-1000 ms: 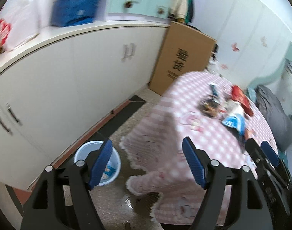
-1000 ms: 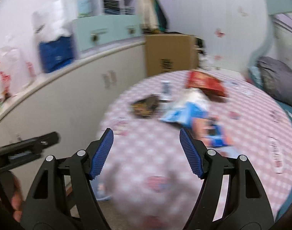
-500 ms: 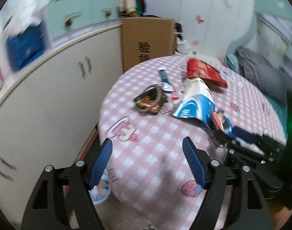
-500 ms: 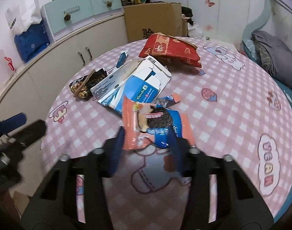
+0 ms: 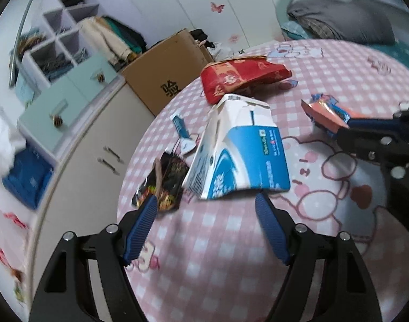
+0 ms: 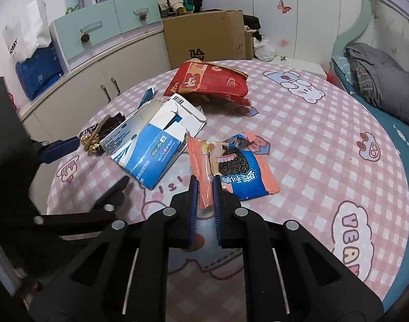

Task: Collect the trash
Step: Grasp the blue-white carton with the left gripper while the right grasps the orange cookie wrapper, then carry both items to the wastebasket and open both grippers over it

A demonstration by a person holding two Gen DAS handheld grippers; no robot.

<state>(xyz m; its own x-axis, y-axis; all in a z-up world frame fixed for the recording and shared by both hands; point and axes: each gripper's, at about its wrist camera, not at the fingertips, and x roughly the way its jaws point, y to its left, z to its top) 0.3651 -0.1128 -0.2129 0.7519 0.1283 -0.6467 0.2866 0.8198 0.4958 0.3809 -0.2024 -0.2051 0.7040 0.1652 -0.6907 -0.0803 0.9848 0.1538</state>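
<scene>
Trash lies on a round table with a pink checked cloth point(image 6: 325, 145). My right gripper point(image 6: 204, 185) is shut on the near edge of an orange and blue Oreo wrapper point(image 6: 236, 166), which also shows in the left wrist view point(image 5: 325, 115). My left gripper point(image 5: 207, 201) is open and empty, just in front of a torn blue and white carton point(image 5: 244, 155) point(image 6: 153, 142). A dark snack wrapper point(image 5: 164, 185) point(image 6: 102, 131) lies left of the carton. A red bag point(image 5: 239, 77) point(image 6: 209, 83) lies behind it. A small blue wrapper point(image 5: 181, 128) lies between them.
White cabinets point(image 5: 91, 166) run along the left of the table, with a cardboard box point(image 6: 204, 40) behind it. A bed with a grey blanket point(image 6: 378, 80) stands to the right. The right gripper's body point(image 5: 378, 145) reaches in from the right in the left wrist view.
My right gripper has closed on the Oreo wrapper. My left gripper has swung from the floor and bin to the table and moved up close to the blue and white carton.
</scene>
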